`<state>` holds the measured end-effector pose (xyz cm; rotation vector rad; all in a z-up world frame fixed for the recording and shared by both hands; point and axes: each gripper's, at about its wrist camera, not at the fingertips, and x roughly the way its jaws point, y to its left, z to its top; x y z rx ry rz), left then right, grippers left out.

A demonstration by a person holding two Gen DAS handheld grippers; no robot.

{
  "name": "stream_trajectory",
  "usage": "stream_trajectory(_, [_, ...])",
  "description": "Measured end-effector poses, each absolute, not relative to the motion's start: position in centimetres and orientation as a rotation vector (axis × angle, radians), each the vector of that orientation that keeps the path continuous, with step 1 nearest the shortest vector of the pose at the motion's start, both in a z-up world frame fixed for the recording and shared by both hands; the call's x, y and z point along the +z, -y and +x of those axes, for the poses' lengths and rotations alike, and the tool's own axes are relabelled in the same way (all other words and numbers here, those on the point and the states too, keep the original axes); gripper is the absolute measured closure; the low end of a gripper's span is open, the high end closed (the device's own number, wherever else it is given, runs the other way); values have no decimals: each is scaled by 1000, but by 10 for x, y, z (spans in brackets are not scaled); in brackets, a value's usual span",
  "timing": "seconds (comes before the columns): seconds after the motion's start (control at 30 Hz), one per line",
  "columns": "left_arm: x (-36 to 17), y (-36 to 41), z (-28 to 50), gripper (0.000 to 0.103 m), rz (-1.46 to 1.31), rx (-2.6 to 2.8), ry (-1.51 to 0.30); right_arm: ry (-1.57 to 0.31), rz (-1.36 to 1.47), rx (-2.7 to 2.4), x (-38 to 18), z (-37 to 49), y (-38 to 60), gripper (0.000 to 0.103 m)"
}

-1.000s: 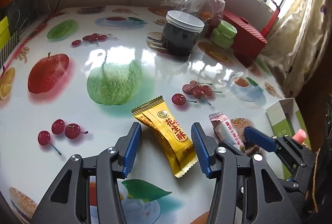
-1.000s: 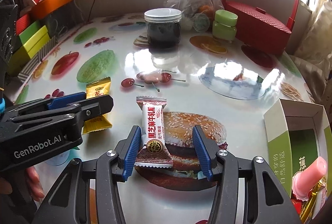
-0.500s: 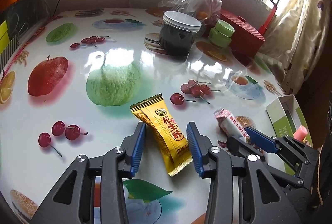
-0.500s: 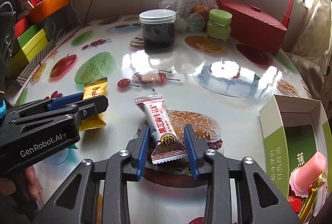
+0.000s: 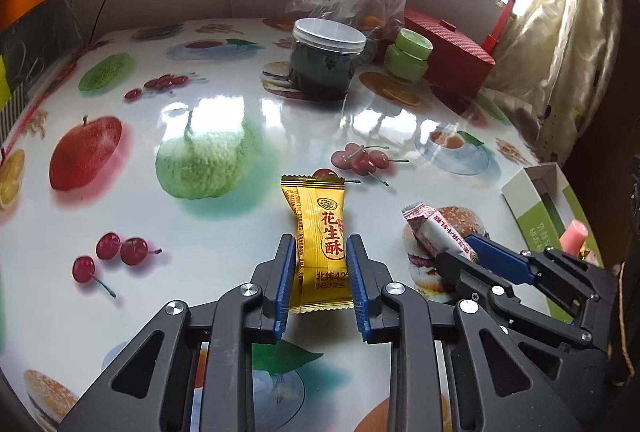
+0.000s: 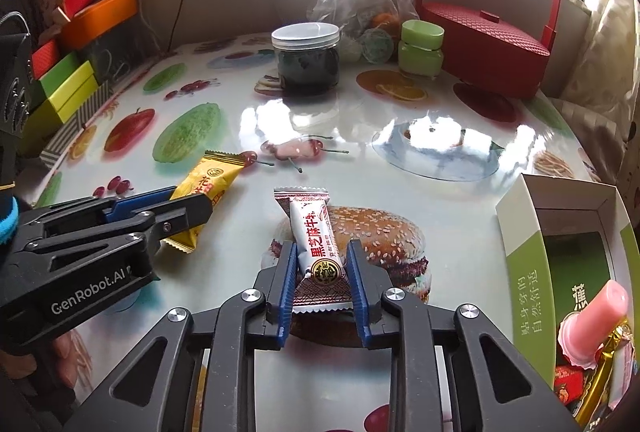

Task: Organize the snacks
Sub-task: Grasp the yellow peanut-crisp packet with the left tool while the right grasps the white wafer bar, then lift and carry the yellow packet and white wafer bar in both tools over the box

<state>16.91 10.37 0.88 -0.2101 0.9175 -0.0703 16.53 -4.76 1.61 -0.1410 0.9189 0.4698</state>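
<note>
Both my tongs have narrowed since a second ago and are closing. At lower centre, the left gripper [image 5: 321, 286] pinches the yellow snack [image 5: 322, 246]; the right gripper [image 6: 322, 288] pinches the white snack [image 6: 318, 250]. The box [image 6: 524, 260] sits lower right.

Both grippers are black plastic with triangular cut-outs, silver screws and blue ribbed pads. The left gripper [image 6: 188, 205], at the left of the frame, carries white "GenRobot.AI" lettering.
</note>
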Motion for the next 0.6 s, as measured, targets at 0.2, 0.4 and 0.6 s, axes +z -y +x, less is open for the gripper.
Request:
stream_trajectory(0.2, [9, -102, 174, 69, -201, -75, -927, -923, -132, 467, 16, 165, 49, 79])
stream_trajectory(0.4, [5, -90, 180, 66, -98, -34, -949, -926, -127, 468, 16, 166, 50, 79])
stream_trajectory(0.6, [4, -82, 181, 66, -35, -22, -937, -928, -119, 470, 15, 167, 51, 79])
